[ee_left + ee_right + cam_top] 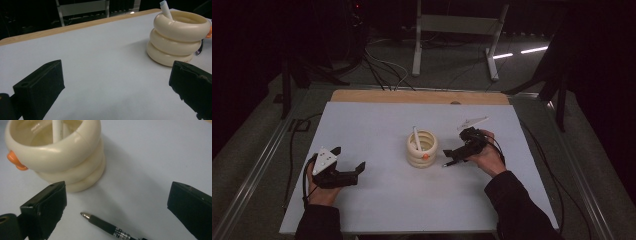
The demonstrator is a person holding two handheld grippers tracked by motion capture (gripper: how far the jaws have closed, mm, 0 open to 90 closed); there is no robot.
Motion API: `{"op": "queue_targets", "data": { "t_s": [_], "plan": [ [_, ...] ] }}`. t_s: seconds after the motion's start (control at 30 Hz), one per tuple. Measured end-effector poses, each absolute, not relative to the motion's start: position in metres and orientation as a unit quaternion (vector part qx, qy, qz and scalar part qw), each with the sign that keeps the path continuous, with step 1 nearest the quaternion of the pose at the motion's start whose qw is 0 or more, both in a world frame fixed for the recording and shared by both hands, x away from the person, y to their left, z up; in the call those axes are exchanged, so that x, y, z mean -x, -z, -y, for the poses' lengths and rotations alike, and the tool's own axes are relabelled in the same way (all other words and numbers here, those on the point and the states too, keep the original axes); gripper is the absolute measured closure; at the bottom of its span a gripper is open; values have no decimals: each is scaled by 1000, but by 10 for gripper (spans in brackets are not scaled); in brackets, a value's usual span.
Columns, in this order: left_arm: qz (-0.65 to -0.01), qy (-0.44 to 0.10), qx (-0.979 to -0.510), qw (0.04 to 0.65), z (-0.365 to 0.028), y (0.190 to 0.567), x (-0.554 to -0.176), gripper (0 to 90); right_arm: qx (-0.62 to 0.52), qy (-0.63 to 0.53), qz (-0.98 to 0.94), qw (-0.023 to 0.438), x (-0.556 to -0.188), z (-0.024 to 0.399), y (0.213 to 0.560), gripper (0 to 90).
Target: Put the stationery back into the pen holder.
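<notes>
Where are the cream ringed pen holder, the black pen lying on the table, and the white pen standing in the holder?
cream ringed pen holder [75, 157]: right gripper view, top ring's outer wall.
black pen [110, 227]: right gripper view, grip behind tip.
white pen [416, 138]: high view, mid-barrel.

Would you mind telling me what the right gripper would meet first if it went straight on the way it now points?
Probably the black pen lying on the white table between the open jaws of the right gripper. Beyond the pen's tip stands the cream ringed holder, though depth is hard to judge.
</notes>
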State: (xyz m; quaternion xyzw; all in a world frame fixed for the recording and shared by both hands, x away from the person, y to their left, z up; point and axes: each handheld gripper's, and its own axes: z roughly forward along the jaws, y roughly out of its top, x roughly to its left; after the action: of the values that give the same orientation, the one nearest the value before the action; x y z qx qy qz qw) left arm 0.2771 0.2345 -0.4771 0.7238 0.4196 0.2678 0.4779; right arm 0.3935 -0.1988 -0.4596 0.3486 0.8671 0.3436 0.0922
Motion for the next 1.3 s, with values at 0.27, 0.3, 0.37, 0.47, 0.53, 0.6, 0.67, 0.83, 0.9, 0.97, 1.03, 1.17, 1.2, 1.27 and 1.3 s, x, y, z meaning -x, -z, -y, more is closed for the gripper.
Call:
{"op": "queue_targets", "data": {
  "t_s": [0.27, 0.3, 0.37, 0.47, 0.53, 0.6, 0.67, 0.83, 0.9, 0.97, 1.03, 1.17, 1.2, 1.27, 1.3],
  "plan": [
    [-420, -269, -723, 478, -235, 477, -277, 2, -342, -333, -875, 81, -394, 200, 467, 70],
    [-420, -269, -723, 478, -235, 477, -277, 2, -340, -326, -879, 80, -393, 199, 469, 71],
    [-420, -269, -723, 478, -235, 477, -277, 2, -339, -319, -881, 77, -393, 198, 471, 80],
    [-420, -269, -724, 477, -235, 477, -277, 2, -328, -304, -891, 74, -392, 196, 476, 82],
    [-420, -269, -724, 477, -235, 477, -277, 2, -322, -295, -897, 72, -391, 194, 478, 83],
    [-420, -269, -724, 477, -235, 477, -277, 2, -317, -290, -900, 73, -391, 193, 480, 108],
    [-420, -269, -724, 477, -235, 477, -277, 2, -313, -286, -903, 72, -391, 192, 482, 124],
    [-420, -269, -724, 477, -235, 477, -277, 2, -300, -270, -912, 65, -390, 191, 487, 159],
    [-420, -268, -724, 478, -235, 477, -277, 2, -289, -260, -919, 63, -389, 190, 490, 175],
    [-419, -269, -724, 478, -235, 477, -277, 2, -282, -252, -924, 61, -389, 189, 493, 187],
    [-420, -269, -724, 478, -235, 477, -277, 2, -279, -246, -926, 58, -388, 189, 494, 200],
    [-420, -268, -724, 478, -235, 477, -277, 2, -277, -236, -930, 51, -389, 190, 498, 236],
    [-419, -268, -724, 478, -235, 477, -277, 2, -274, -230, -932, 49, -390, 190, 500, 250],
    [-419, -268, -724, 477, -234, 477, -277, 2, -268, -220, -937, 48, -389, 189, 504, 308],
    [-419, -268, -724, 478, -234, 477, -277, 2, -263, -219, -938, 55, -388, 189, 503, 367]
  ]
}}
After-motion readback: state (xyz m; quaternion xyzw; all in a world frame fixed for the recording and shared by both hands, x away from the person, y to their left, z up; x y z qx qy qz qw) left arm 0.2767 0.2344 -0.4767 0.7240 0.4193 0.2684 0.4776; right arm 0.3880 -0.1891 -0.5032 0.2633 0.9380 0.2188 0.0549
